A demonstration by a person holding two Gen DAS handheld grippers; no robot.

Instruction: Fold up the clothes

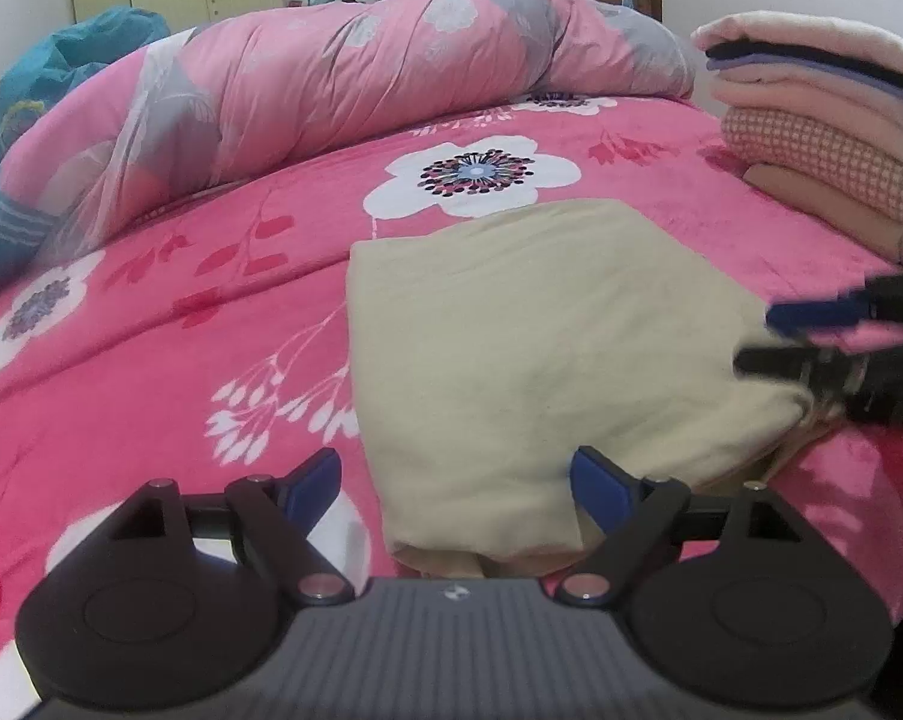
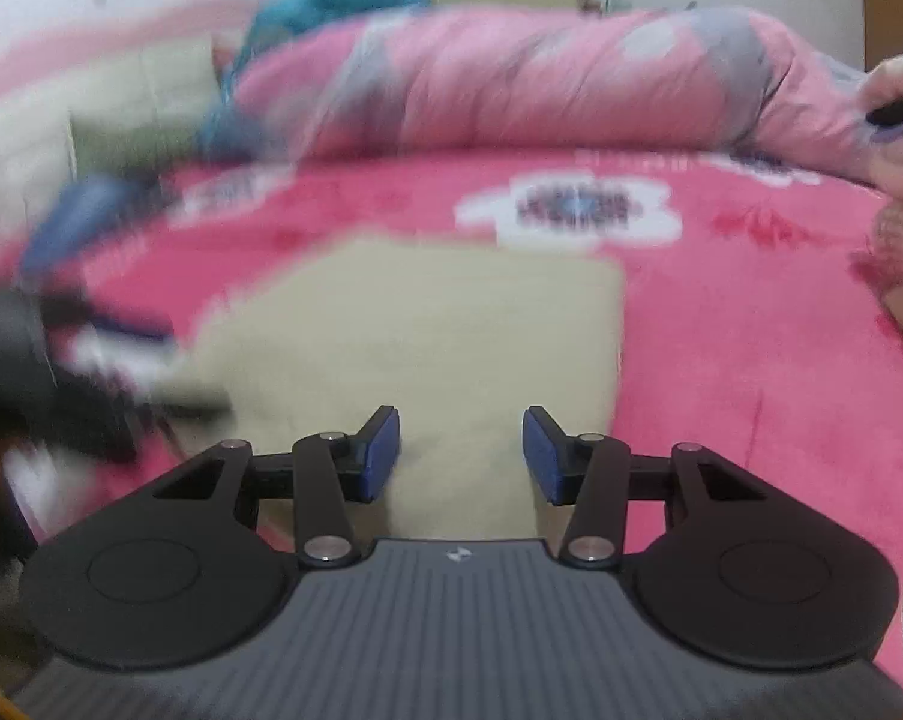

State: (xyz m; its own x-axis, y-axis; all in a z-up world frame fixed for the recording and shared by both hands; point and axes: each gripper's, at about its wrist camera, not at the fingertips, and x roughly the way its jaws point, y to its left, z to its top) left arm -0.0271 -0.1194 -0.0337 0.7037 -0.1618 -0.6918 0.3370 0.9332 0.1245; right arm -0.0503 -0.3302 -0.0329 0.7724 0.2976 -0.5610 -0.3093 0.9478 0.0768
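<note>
A folded beige garment (image 1: 529, 354) is lying flat on the pink floral bedspread (image 1: 181, 348) of the bed, near the middle of its near half. The left gripper (image 1: 454, 480) is being held over the garment's near left corner with its blue-padded fingers (image 1: 316, 480) spread wide and released, nothing being gripped between them. The right gripper (image 2: 460, 456) is being held over the garment's near edge, its fingers (image 2: 382, 456) likewise being kept apart and empty; this view is being smeared by motion blur. In the left wrist view, the right gripper is being seen at the right edge, at the garment's right side. A stack of folded clothes (image 1: 823, 114) is sitting at the far right of the bed, well apart from the garment. A rolled pink and grey quilt (image 1: 355, 84) is lying along the far side, with a teal cloth (image 1: 55, 60) at the far left.
</note>
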